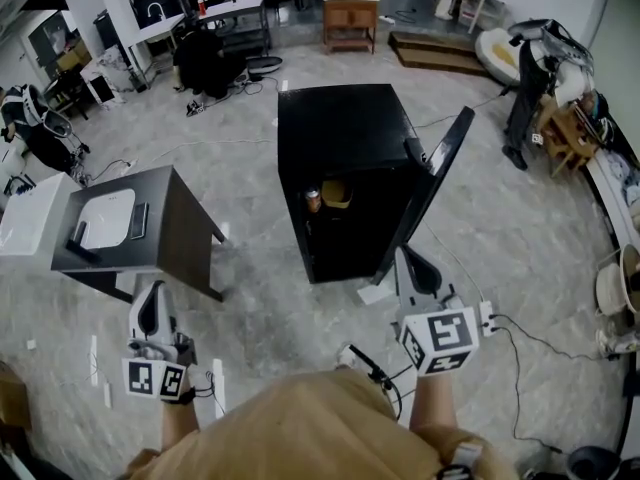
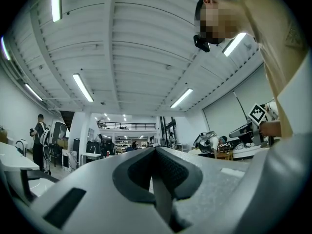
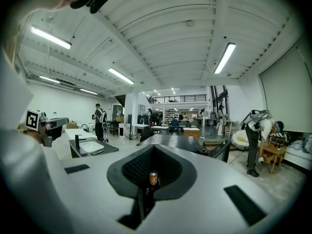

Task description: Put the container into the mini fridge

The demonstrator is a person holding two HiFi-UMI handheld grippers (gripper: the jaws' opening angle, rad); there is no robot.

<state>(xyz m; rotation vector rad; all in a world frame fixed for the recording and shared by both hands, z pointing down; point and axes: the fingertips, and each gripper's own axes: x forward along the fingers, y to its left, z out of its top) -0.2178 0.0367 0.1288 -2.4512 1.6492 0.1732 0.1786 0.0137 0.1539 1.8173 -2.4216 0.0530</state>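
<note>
The black mini fridge (image 1: 345,128) stands on the floor ahead with its door (image 1: 432,190) swung open to the right. On its upper shelf sit a yellowish container (image 1: 337,193) and a small orange can (image 1: 313,200). My right gripper (image 1: 405,256) is shut and empty, low in front of the door's edge. In the right gripper view its jaws (image 3: 153,147) meet, and the can (image 3: 153,178) shows through the gap below them. My left gripper (image 1: 151,290) hovers near the dark table, shut on nothing; the left gripper view (image 2: 155,149) points up at the ceiling.
A dark table with a white sink (image 1: 110,218) stands left of the fridge. Cables and a power strip (image 1: 487,317) lie on the floor at the right. Desks, chairs and people (image 3: 100,121) fill the far room; wooden furniture (image 1: 350,13) stands behind the fridge.
</note>
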